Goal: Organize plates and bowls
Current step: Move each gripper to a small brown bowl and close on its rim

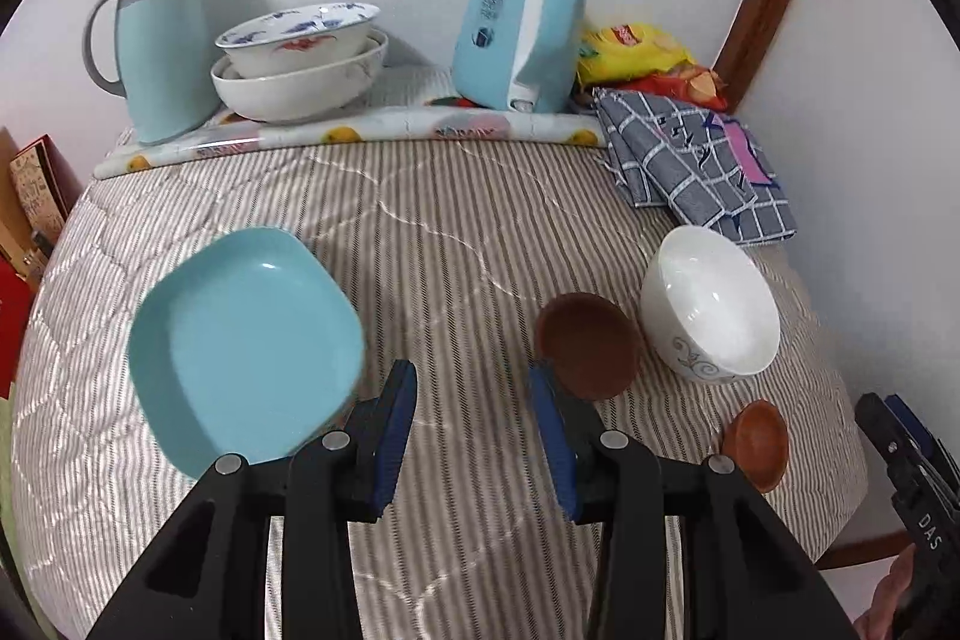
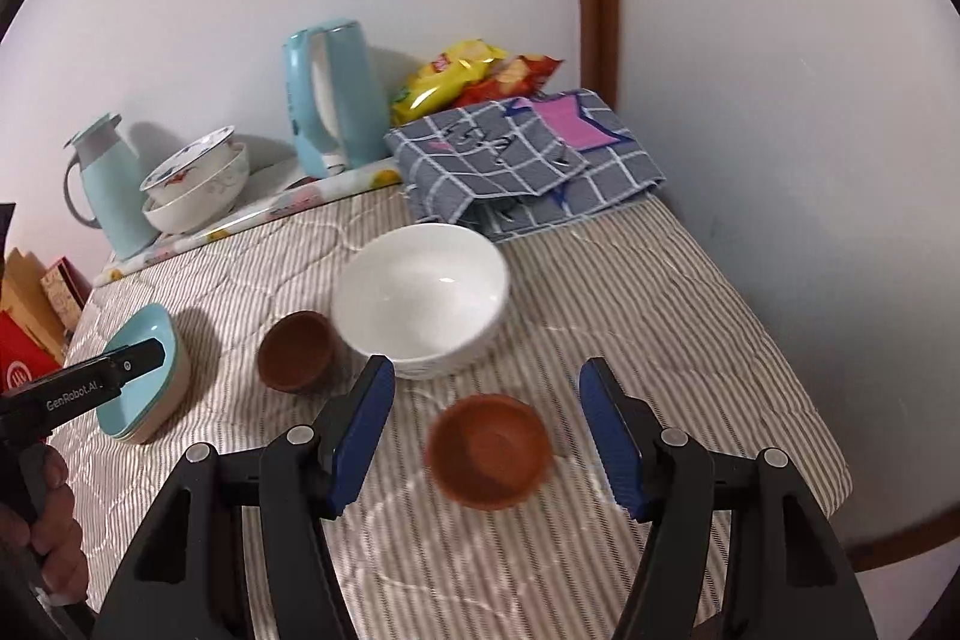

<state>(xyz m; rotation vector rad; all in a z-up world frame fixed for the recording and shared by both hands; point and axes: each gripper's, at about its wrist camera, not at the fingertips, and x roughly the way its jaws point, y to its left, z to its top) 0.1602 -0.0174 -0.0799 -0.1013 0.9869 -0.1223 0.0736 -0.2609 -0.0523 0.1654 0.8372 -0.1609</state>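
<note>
A light blue square plate [image 1: 246, 346] lies on the striped table, left of my open, empty left gripper [image 1: 474, 400]. In the right wrist view the plate [image 2: 147, 376] sits on a beige one. A dark brown small bowl [image 1: 588, 343] is just right of the left fingers. A white bowl [image 1: 711, 304] stands beyond it. A smaller orange-brown bowl [image 2: 489, 451] sits between the fingers of my open right gripper [image 2: 486, 400], below them on the table. The white bowl [image 2: 423, 298] and dark brown bowl [image 2: 297, 349] lie ahead and left.
At the back stand a blue thermos jug [image 1: 159, 40], two stacked white bowls [image 1: 300, 58], a blue kettle [image 1: 522, 28], snack bags [image 1: 636, 52] and a checked grey cloth [image 1: 690, 160]. The wall is close on the right. Boxes [image 2: 30, 316] stand off the table's left edge.
</note>
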